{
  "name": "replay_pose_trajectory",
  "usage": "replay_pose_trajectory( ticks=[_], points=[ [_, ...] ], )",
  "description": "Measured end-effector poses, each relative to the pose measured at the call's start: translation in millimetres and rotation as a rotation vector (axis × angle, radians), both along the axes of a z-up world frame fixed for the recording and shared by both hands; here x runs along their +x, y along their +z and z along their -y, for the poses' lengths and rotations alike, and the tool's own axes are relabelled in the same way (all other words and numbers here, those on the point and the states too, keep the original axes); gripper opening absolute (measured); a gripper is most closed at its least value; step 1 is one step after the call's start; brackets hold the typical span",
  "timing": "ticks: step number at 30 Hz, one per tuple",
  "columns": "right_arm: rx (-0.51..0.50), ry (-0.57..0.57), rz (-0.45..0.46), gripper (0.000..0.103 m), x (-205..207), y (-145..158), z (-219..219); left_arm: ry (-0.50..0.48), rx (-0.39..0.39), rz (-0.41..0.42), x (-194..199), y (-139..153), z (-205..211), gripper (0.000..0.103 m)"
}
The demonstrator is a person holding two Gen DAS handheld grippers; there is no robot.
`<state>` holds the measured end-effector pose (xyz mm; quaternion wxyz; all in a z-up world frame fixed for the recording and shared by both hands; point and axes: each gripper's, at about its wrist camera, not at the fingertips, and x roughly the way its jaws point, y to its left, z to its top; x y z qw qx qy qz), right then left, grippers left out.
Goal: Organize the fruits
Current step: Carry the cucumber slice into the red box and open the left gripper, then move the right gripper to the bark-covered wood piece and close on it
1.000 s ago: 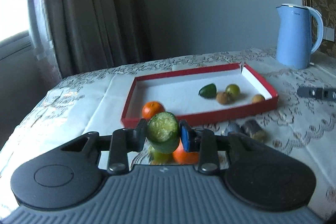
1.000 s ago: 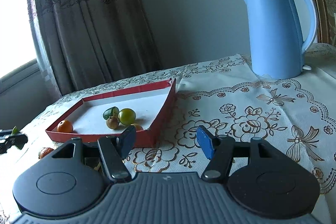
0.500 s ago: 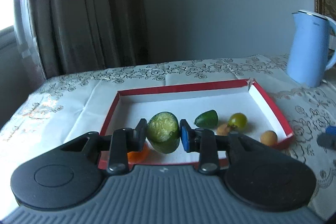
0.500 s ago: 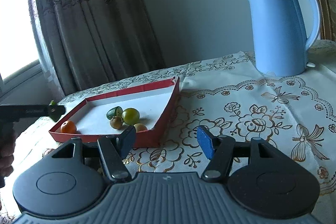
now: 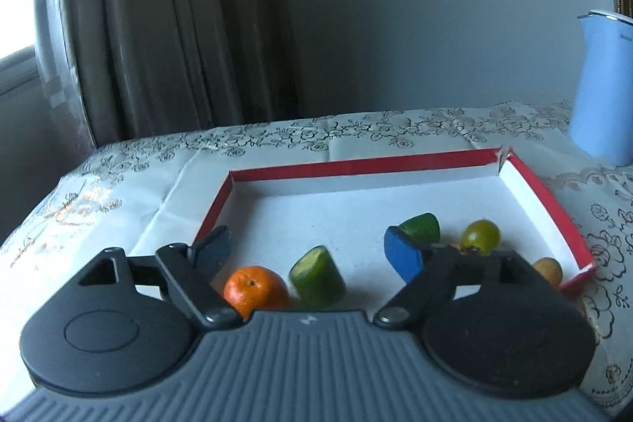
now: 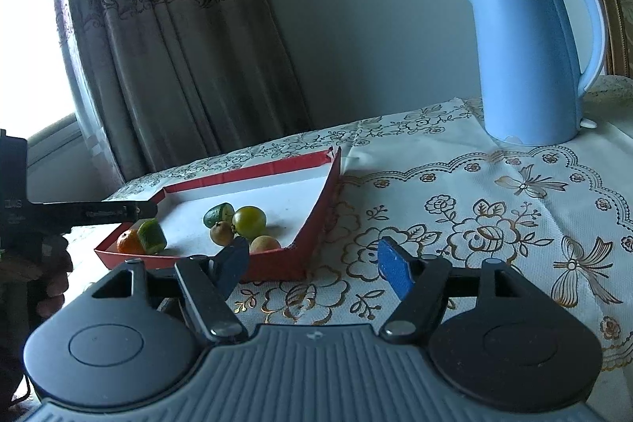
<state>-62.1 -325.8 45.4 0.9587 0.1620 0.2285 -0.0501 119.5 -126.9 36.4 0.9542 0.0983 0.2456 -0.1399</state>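
Note:
A red tray (image 5: pixel 356 165) with a white floor lies on the tablecloth. My left gripper (image 5: pixel 306 254) is open and empty just above the tray's near left part. Below it a cut green fruit piece (image 5: pixel 316 277) lies beside an orange (image 5: pixel 255 289). Further right in the tray are a green wedge (image 5: pixel 421 228), a green grape (image 5: pixel 480 234) and a small brown fruit (image 5: pixel 548 269). My right gripper (image 6: pixel 312 262) is open and empty over the cloth, right of the tray (image 6: pixel 328 184). It sees the green piece (image 6: pixel 152 236) and the left gripper (image 6: pixel 99 212).
A blue kettle (image 6: pixel 530 58) stands at the back right of the table and shows at the right edge of the left wrist view (image 5: pixel 605 89). A brown curtain (image 5: pixel 178 26) hangs behind the table's left end. The flowered cloth (image 6: pixel 494 224) spreads right of the tray.
My left gripper carried the green piece over the tray, then opened. The piece now lies in the tray next to the orange. The right gripper has barely moved.

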Motion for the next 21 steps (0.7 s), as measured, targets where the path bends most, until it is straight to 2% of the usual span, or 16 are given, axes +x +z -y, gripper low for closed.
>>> replay_pose_trajectory(
  ticks=[3,6,9,15,17,21],
  points=[
    [-0.009,-0.005,0.003,0.072,-1,1,0,0.018,0.0,0.032,-11,8,-11,0.091],
    [-0.017,-0.008,0.004,0.072,-3,1,0,0.048,-0.031,0.062,-31,18,-34,0.096],
    [-0.027,-0.006,0.007,0.072,-4,2,-2,0.118,-0.078,0.094,-57,24,-66,0.103],
    [-0.041,0.03,-0.003,0.072,-3,0,-6,0.251,-0.19,0.079,-102,14,-135,0.103],
    [-0.021,0.055,-0.012,0.072,-2,-1,-9,0.284,-0.172,0.083,-111,6,-147,0.103],
    [0.082,0.105,-0.066,0.072,8,-5,-13,0.308,-0.136,0.069,-115,-13,-159,0.103]
  ],
)
